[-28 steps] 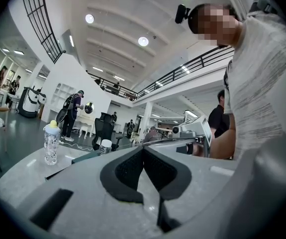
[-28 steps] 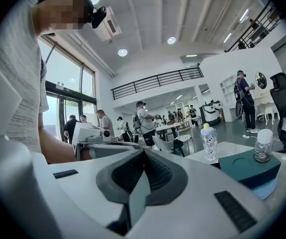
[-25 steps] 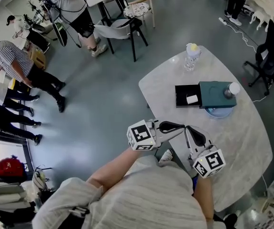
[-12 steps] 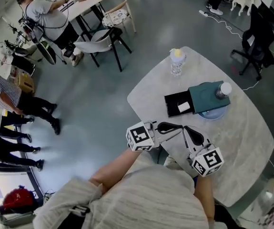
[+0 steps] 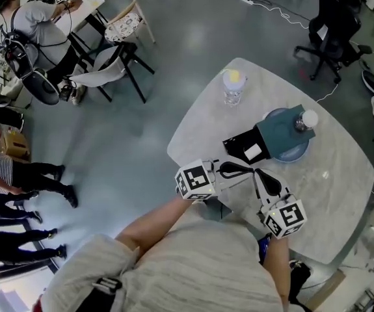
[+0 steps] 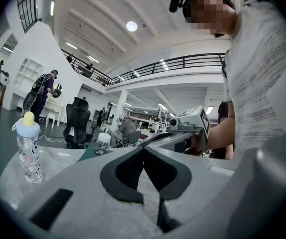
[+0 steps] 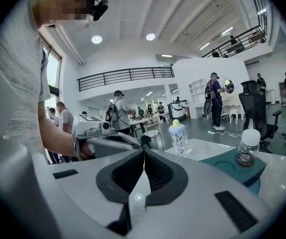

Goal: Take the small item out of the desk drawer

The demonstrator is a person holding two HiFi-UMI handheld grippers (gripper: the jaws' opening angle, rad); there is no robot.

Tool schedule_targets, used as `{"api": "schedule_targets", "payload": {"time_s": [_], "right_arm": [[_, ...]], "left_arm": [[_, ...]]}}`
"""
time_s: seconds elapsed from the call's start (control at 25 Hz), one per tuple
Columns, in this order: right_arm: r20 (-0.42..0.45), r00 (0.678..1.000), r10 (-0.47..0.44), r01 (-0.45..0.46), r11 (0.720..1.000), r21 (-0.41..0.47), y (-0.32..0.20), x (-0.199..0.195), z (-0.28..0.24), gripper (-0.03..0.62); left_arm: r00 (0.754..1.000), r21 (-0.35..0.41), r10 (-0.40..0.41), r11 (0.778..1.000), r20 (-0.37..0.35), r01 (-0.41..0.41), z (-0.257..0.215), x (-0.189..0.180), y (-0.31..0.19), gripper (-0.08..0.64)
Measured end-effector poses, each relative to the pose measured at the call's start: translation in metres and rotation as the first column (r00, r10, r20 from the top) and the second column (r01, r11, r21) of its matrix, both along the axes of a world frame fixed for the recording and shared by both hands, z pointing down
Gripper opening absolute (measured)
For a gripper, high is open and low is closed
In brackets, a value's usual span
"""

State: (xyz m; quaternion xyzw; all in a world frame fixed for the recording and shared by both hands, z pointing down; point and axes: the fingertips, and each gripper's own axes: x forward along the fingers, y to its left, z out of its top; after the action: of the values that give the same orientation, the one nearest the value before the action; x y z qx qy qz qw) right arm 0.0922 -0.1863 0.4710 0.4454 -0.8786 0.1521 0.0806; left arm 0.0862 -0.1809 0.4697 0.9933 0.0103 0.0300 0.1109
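With jaws pressed together and empty, the left gripper point(image 6: 143, 151) and right gripper point(image 7: 143, 153) hover near the open drawer point(image 5: 237, 144) on the counter point(image 5: 333, 190), inside which the small white item point(image 5: 254, 152) lies flat, probably light and thin, best pinched across opposite edges.

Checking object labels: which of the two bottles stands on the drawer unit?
The short white-capped bottle, on top of the teal drawer unit; the taller yellow-topped baby bottle stands apart on the bare tabletop.
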Motion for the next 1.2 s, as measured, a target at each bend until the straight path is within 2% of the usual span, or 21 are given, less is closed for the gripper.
{"api": "schedule_targets", "payload": {"time_s": [0.28,0.6,0.64,0.72,0.92,1.2], "right_arm": [[-0.113,0.99,0.082,-0.09,0.994,-0.067,-0.03,-0.001,0.032,0.01],[-0.314,0.948,0.042,-0.101,0.98,-0.173,-0.049,-0.003,0.076,0.012],[-0.336,0.941,0.032,-0.1,0.977,-0.188,-0.05,-0.003,0.081,0.018],[-0.37,0.929,0.016,-0.102,0.972,-0.213,-0.054,-0.003,0.089,0.115],[-0.451,0.892,-0.004,-0.123,0.96,-0.25,-0.065,-0.001,0.109,0.127],[-0.538,0.841,-0.054,-0.154,0.93,-0.333,-0.071,0.012,0.142,0.164]], "left_arm": [[0.999,-0.026,0.048,0.999,0.009,-0.048,0.023,-0.013,-0.034,0.015],[0.999,-0.072,0.053,0.996,-0.012,-0.054,0.043,-0.024,-0.059,0.015],[0.999,-0.08,0.052,0.995,-0.016,-0.053,0.044,-0.024,-0.061,0.015],[0.999,-0.092,0.051,0.994,-0.019,-0.052,0.047,-0.026,-0.065,0.015],[0.999,-0.101,0.046,0.994,-0.025,-0.048,0.052,-0.031,-0.075,0.015],[0.998,-0.116,0.038,0.992,-0.042,-0.043,0.058,-0.036,-0.083,0.015]]}}
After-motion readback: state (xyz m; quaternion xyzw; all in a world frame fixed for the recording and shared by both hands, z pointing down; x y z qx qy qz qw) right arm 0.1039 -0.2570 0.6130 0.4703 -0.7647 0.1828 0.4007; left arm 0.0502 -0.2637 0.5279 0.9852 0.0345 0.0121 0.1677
